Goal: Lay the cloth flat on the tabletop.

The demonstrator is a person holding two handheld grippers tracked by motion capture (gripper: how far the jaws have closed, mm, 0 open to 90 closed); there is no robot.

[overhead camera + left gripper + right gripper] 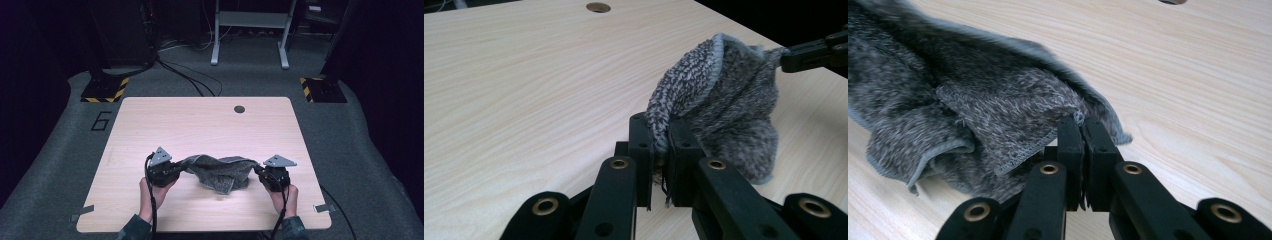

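Grey towel (220, 172) hung above the desk (200, 125), its 9 and 3 o'clock corners pinched by the left gripper (661, 145) and right gripper (1082, 135) fingers; such shallow edge bites risked slipping under tension.

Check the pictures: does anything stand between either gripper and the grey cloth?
Nothing visible does. The left gripper and the right gripper are each shut on an edge of the grey cloth, which sags between them above the table.
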